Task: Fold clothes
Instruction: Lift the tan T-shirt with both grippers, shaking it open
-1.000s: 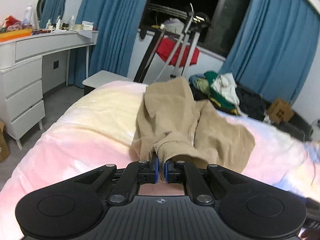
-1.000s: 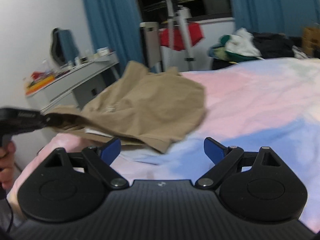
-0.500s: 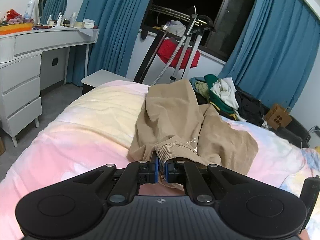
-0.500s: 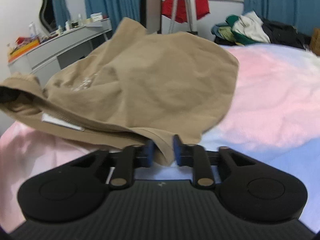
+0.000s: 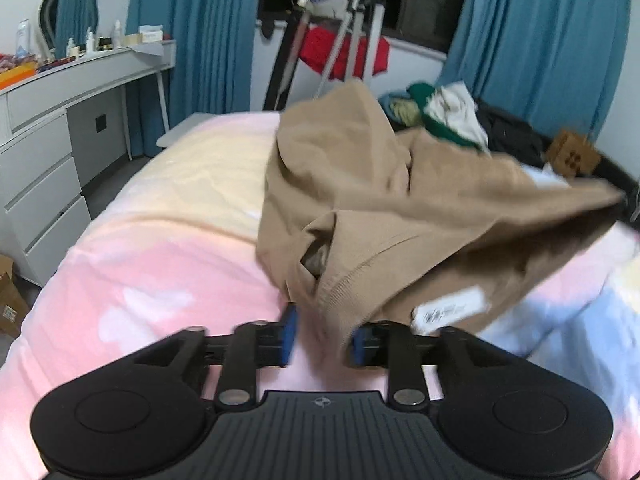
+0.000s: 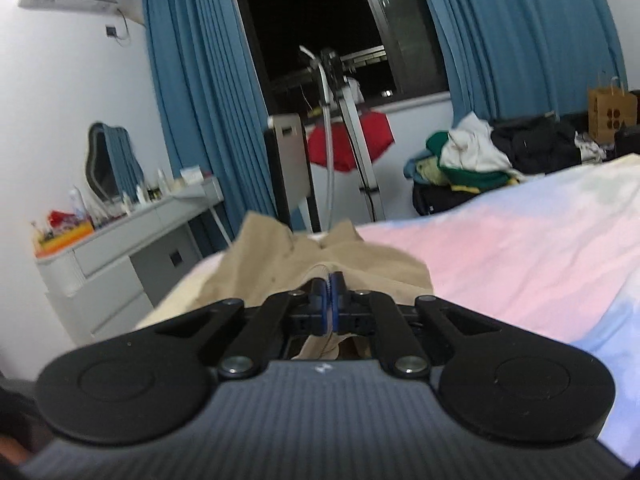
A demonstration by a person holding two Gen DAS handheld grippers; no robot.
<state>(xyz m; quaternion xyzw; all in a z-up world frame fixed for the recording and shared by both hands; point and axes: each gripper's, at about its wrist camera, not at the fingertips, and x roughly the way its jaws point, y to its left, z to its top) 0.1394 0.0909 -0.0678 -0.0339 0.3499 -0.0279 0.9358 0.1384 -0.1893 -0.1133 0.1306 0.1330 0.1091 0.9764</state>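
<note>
A tan garment point(image 5: 400, 208) lies crumpled on the pink, yellow and blue bedspread point(image 5: 168, 264). My left gripper point(image 5: 323, 340) is low over the bed, and its jaws are opening. The garment's ribbed hem hangs loosely between the blue pads point(image 5: 289, 336), no longer pinched. A white label point(image 5: 452, 312) shows on the underside. The garment's right corner point(image 5: 600, 200) is pulled up toward the right edge of the left wrist view. In the right wrist view my right gripper point(image 6: 328, 298) is shut on an edge of the tan garment point(image 6: 360, 264), with cloth trailing below the pads.
A white dresser point(image 5: 40, 152) with bottles stands left of the bed. Past the bed's far end are a drying rack with a red cloth point(image 5: 344, 52), a pile of clothes point(image 5: 444, 120), a brown paper bag point(image 6: 610, 114) and blue curtains point(image 5: 532, 48).
The left jaws, pinched on the ribbed hem before, have parted. The right gripper went from wide open to shut on the garment's edge and lifted it, raising the garment's right side.
</note>
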